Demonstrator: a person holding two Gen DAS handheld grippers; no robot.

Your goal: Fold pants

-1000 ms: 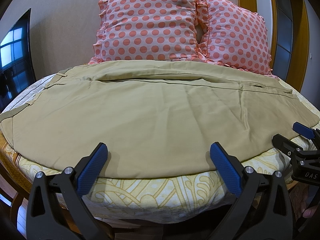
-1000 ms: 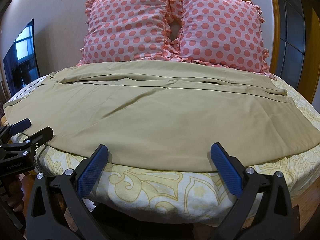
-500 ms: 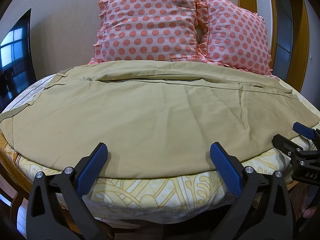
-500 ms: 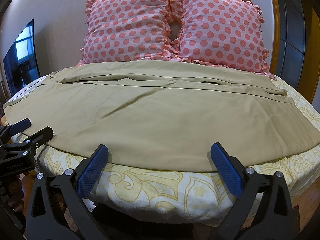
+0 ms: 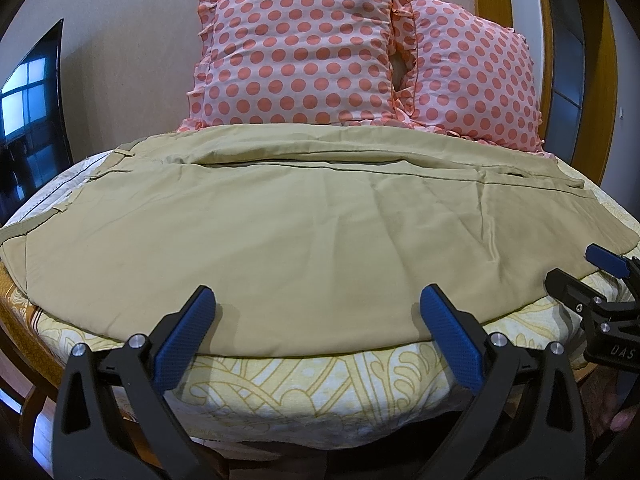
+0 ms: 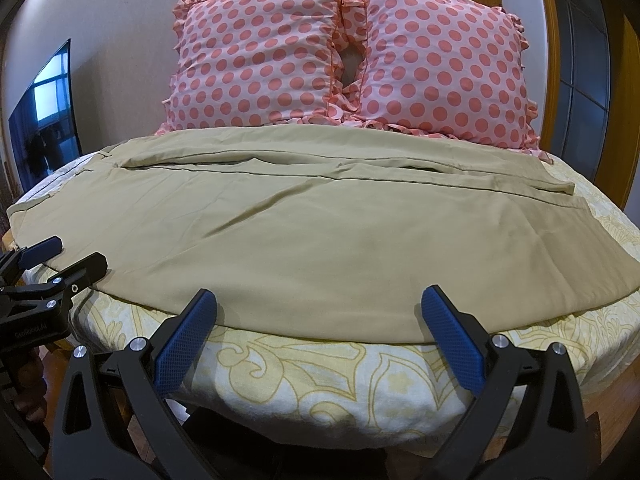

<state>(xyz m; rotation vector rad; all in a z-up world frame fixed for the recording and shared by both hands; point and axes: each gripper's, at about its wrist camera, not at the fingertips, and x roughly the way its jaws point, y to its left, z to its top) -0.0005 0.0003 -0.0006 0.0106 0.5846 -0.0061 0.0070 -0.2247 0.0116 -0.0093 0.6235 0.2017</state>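
Khaki pants (image 5: 312, 232) lie spread flat across the bed, waist to the left, leg hems to the right; they also show in the right wrist view (image 6: 320, 240). My left gripper (image 5: 316, 332) is open and empty, just short of the pants' near edge. My right gripper (image 6: 318, 332) is open and empty at the same edge, further right. The right gripper also shows at the right edge of the left wrist view (image 5: 588, 268). The left gripper shows at the left edge of the right wrist view (image 6: 64, 256).
The bed has a yellow patterned sheet (image 5: 320, 376) with a rounded front edge. Two pink polka-dot pillows (image 6: 256, 52) (image 6: 440, 60) stand against the wall behind the pants. A dark TV screen (image 5: 28, 120) is on the left. A wooden door frame (image 6: 624, 100) is on the right.
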